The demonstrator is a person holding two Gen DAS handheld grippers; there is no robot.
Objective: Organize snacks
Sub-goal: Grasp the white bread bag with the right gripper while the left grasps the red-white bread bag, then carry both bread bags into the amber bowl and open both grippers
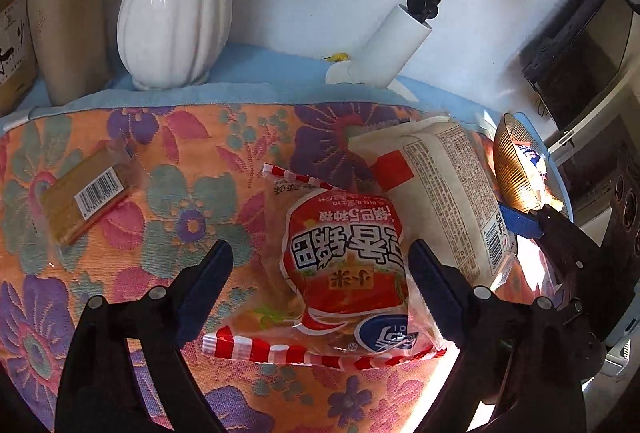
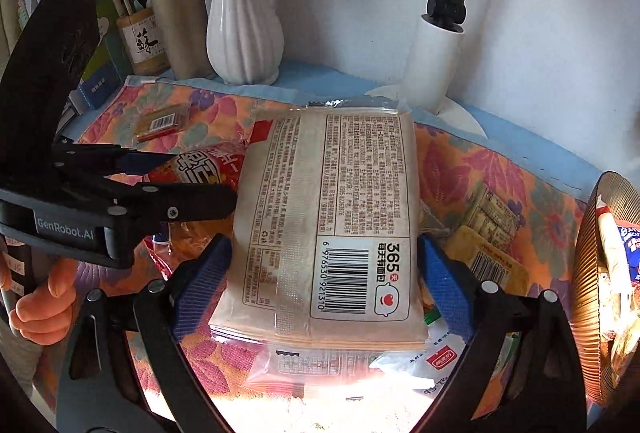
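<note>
While the right gripper (image 2: pixel 324 269) points down at the flowered tablecloth (image 1: pixel 168 153), its blue pads stand against the two long edges of a beige bread packet (image 2: pixel 332 213), which lies back side up with its barcode nearest the camera; the jaws are wide and look closed on the packet, though how hard they press I cannot tell. Under the packet's near end lie a clear wrapper (image 2: pixel 304 361) and a white sachet with a red label (image 2: pixel 436 361). Just right of it sit small yellowish snack packs (image 2: pixel 492 257), and at the far right edge a ribbed golden bowl (image 2: pixel 588 293) holds more snacks.

Seen from the left wrist, the left gripper (image 1: pixel 320 265) hangs with its jaws wide apart over a red-and-white snack bag (image 1: pixel 344 273). The bag lies flat on the cloth between the fingers, nearer the right one; whether that finger touches it I cannot tell. The bag's far corner tucks under the beige packet. A person's hand (image 2: pixel 44 297) grips the left gripper's handle.

Farther left on the cloth lies a flat tan snack bar with a barcode (image 1: pixel 88 197), well apart from the rest. Beyond the cloth stand a white ribbed vase (image 2: pixel 240 29) with blue flowers, a beige flask (image 2: pixel 176 17), a pen holder (image 2: pixel 140 37) and a white lamp post (image 2: pixel 440 33) against the wall.
</note>
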